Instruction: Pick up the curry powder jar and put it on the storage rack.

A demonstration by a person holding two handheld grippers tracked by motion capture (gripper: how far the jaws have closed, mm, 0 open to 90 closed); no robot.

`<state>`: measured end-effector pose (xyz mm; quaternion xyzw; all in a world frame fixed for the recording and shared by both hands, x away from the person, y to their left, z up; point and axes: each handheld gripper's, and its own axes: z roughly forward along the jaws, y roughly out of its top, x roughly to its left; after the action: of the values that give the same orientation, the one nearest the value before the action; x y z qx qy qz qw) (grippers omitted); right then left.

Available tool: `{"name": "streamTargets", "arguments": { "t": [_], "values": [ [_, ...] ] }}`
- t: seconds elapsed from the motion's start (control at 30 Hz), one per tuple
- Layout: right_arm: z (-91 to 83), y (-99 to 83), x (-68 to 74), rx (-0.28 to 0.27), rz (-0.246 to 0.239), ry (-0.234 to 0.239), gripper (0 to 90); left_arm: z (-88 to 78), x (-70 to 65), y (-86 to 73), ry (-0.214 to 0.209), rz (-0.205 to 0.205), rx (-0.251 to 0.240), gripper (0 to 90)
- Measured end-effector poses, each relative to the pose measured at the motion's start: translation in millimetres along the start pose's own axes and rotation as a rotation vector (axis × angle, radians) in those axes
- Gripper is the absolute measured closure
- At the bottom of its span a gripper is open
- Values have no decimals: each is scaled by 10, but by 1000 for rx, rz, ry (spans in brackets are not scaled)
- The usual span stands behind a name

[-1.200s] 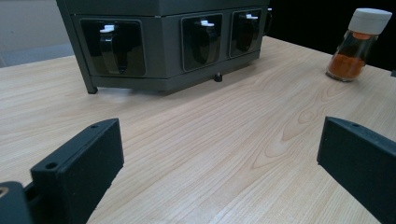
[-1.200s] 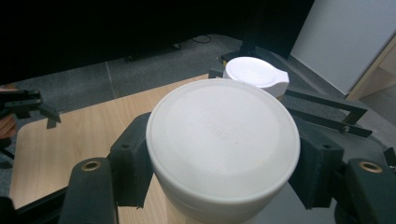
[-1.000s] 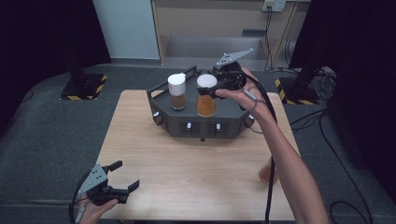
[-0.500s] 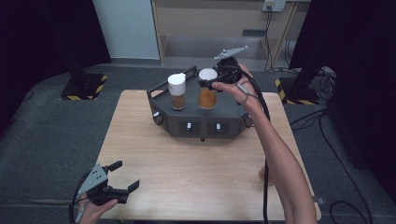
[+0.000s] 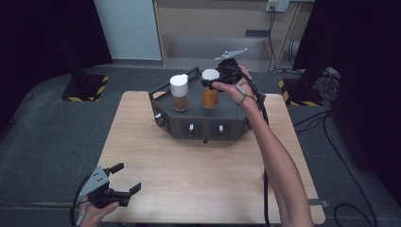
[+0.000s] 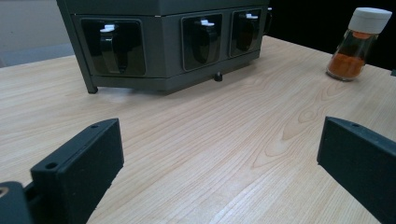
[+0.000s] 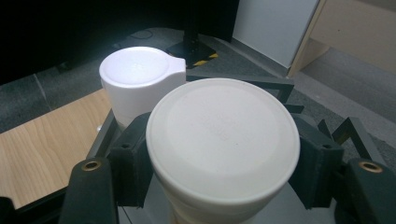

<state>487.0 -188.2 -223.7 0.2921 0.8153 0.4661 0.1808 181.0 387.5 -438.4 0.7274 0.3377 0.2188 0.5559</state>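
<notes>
In the high view, the left gripper [image 5: 124, 178] sits at the lower left of the frame, near the table [image 5: 198, 189] edge, its jaws spread wide with nothing between them. The left gripper view agrees: two black jaws stand far apart at the bottom corners over bare wood.

Farther up, at the middle of the high view, a dark rack [image 5: 203, 120] stands on the table, with small white-tipped knobs along its front face. On its top stand two jars. The left jar [image 5: 179, 92] holds brown powder under a white flip cap.

The right jar [image 5: 210, 89] is the one in hand: a clear glass spice jar with orange powder and a round, flat white cap. It stands upright on the rack's top tray, long axis vertical, cap up, just beside the brown one. The right gripper [image 5: 213, 84] comes at it from the right, closed on the cap. In the right gripper view the cap [image 7: 223, 140] sits at lower centre, with the black pads [image 7: 133, 158] pressed against its sides to left and right.

In the left gripper view a third jar [image 6: 358, 43] with orange powder and a white cap stands upright on the table at the upper right.
</notes>
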Motion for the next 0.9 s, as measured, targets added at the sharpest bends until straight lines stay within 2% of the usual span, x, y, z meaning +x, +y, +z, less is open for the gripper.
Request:
{"name": "streamTargets", "arguments": {
  "t": [0.3, 0.47, 0.9],
  "values": [
    [87, -41, -22, 12, 13, -12, 337, -6, 1, -1, 1, -1, -2, 0],
    [129, -81, -45, 15, 29, -3, 337, -9, 2, -1, 0, 0, -2, 0],
    [205, -129, -51, 33, 31, 3, 337, -7, 5, 1, -2, 1, -1, 0]
  ]
}}
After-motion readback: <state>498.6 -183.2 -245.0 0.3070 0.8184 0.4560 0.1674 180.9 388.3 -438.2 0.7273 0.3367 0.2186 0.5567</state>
